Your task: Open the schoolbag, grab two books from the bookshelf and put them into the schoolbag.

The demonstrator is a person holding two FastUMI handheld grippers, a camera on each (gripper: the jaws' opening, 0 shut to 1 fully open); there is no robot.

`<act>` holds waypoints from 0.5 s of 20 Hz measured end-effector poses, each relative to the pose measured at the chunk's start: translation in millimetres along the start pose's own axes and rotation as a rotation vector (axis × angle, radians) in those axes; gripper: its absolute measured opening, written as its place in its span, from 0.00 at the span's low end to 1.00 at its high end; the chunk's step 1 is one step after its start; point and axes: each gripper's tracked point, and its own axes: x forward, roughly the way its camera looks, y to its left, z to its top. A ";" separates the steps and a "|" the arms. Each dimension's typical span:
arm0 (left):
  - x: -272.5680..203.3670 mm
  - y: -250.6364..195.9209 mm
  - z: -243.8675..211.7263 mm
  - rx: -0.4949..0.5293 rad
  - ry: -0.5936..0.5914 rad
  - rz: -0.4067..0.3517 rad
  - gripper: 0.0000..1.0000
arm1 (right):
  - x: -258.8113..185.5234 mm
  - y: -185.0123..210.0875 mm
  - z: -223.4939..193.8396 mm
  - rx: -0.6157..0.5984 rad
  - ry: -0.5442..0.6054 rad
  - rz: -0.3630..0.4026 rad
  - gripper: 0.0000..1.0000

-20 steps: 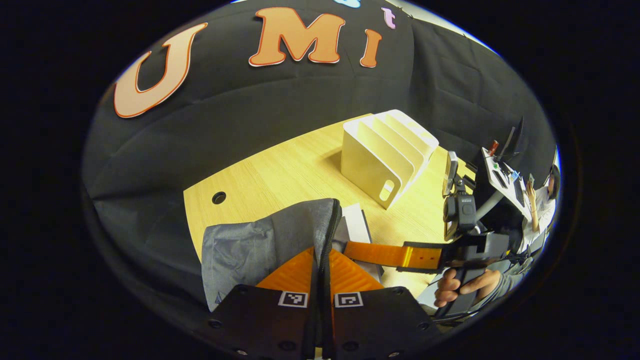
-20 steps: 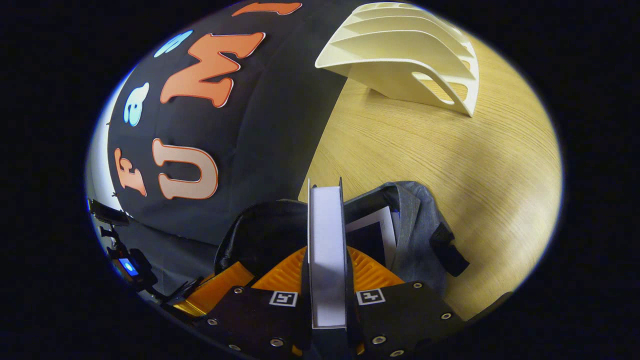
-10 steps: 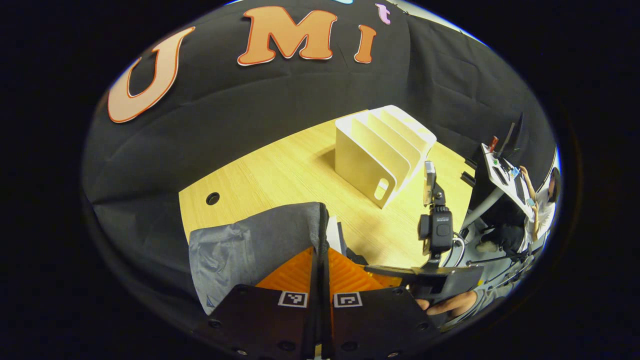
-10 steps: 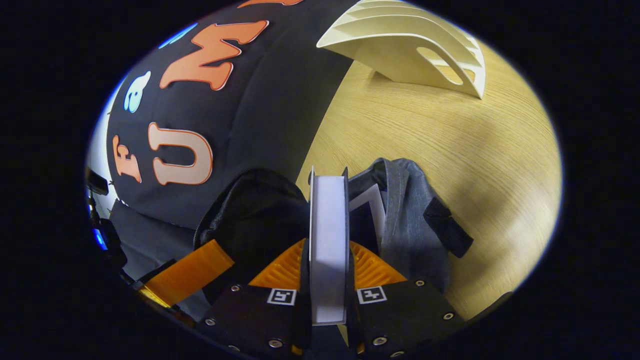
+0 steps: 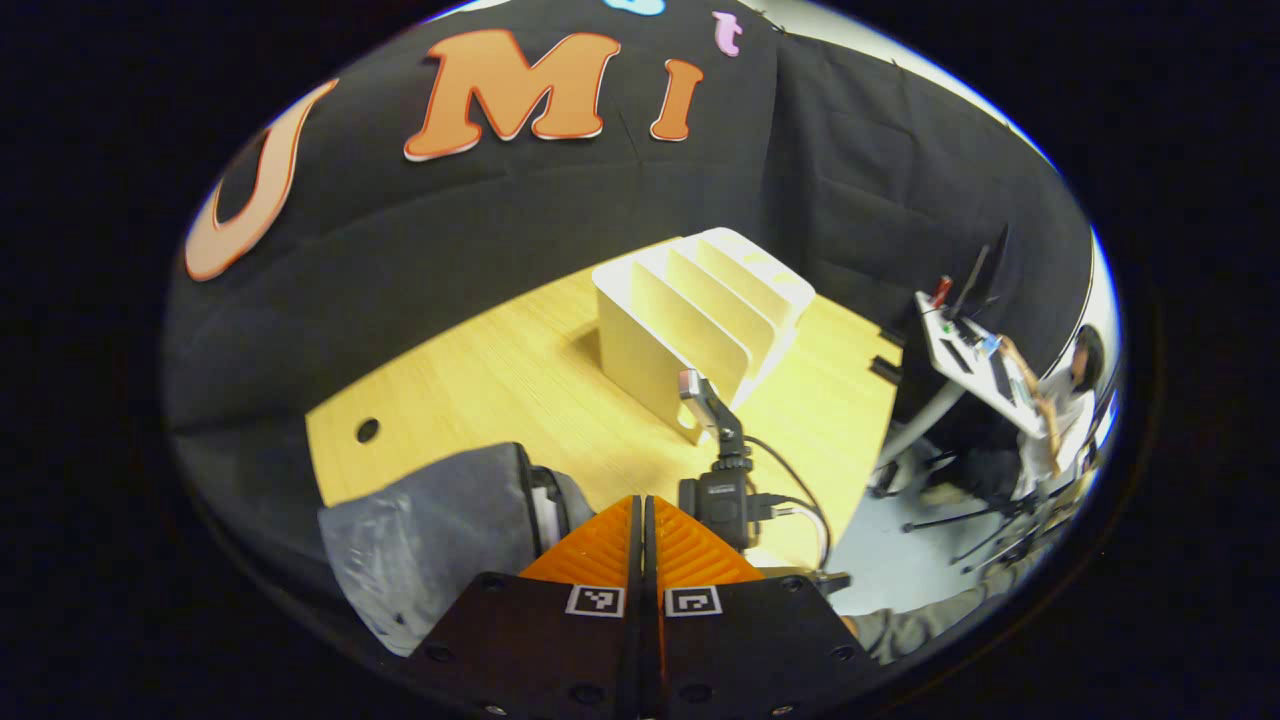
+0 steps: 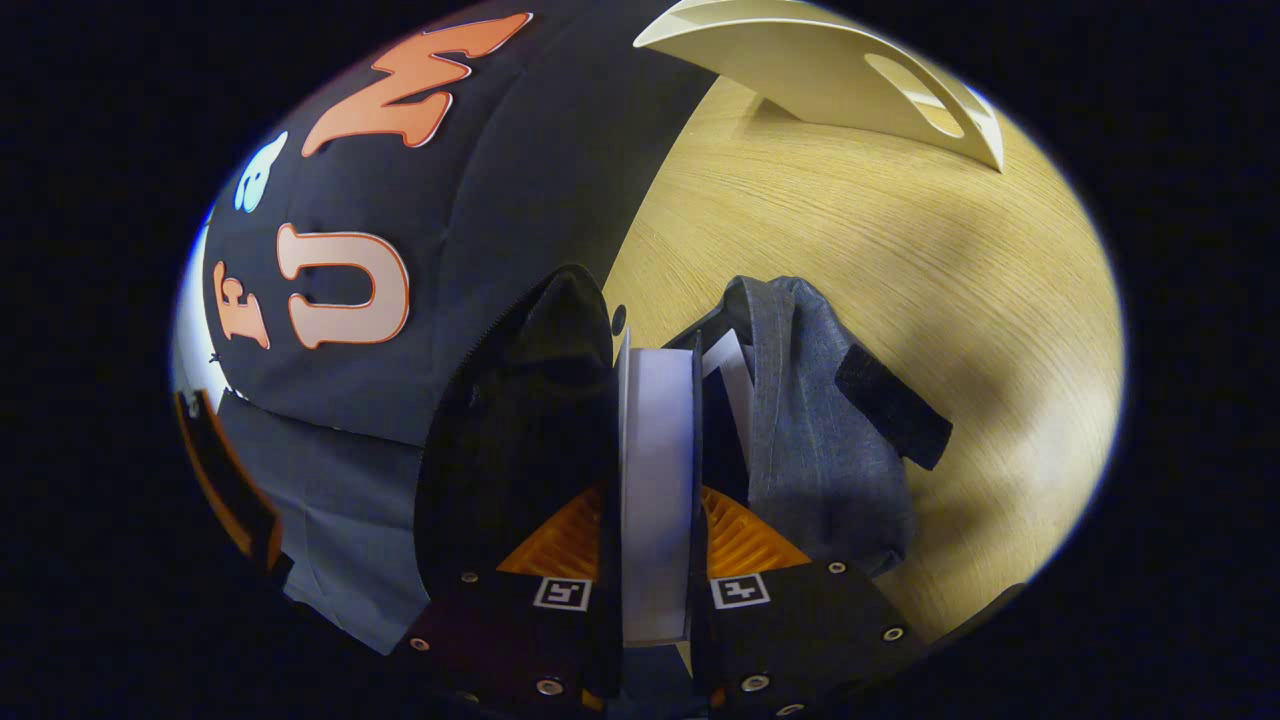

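Left gripper (image 5: 641, 520): its two fingers lay pressed together with nothing between them, raised above the table, with the grey schoolbag (image 5: 430, 530) just to the left of them.
Right gripper (image 6: 655, 520): its fingers were clamped on either side of a book (image 6: 655, 470), held on edge, page block facing the camera, its far end down in the mouth of the schoolbag (image 6: 820, 420).
Schoolbag: lying on the wooden table (image 6: 900, 270) near the edge by the black cloth wall; its zip was undone, with a black flap (image 6: 530, 420) folded up on one side and the grey body on the other. A black strap tab (image 6: 890, 405) stuck out from the grey side.
Second book (image 6: 735, 385): already inside the bag, its white edge showing just beside the held book, on the grey side.
Bookshelf (image 5: 700, 320): a cream slotted rack standing on the table well apart from the bag; the slots in sight held no books.
Other gear: in the left gripper view, a small black camera on a stalk (image 5: 720, 470) with cables rose just past the fingers.
Background: a person (image 5: 1065, 400) sat at a desk at the far right of the left gripper view.
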 end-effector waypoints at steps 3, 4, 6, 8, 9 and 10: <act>0.5 16.2 4.4 -0.067 0.001 0.040 0.01 | -6.7 -17.6 4.0 -0.024 0.042 -0.076 0.40; -1.3 24.9 2.7 -0.080 0.006 0.058 0.01 | -11.3 -26.6 8.8 -0.039 0.034 -0.113 0.48; -1.0 41.1 6.2 -0.099 0.006 0.103 0.02 | -25.4 -35.1 25.8 -0.073 0.035 -0.144 0.53; 5.2 54.4 15.1 -0.150 0.000 0.135 0.02 | -40.8 -40.8 47.9 -0.084 0.014 -0.164 0.66; 7.1 57.4 16.4 -0.178 0.001 0.141 0.02 | -48.9 -43.5 59.4 -0.090 0.005 -0.176 0.70; 5.6 61.7 15.3 -0.194 -0.006 0.159 0.03 | -58.2 -42.2 73.0 -0.104 -0.014 -0.170 0.59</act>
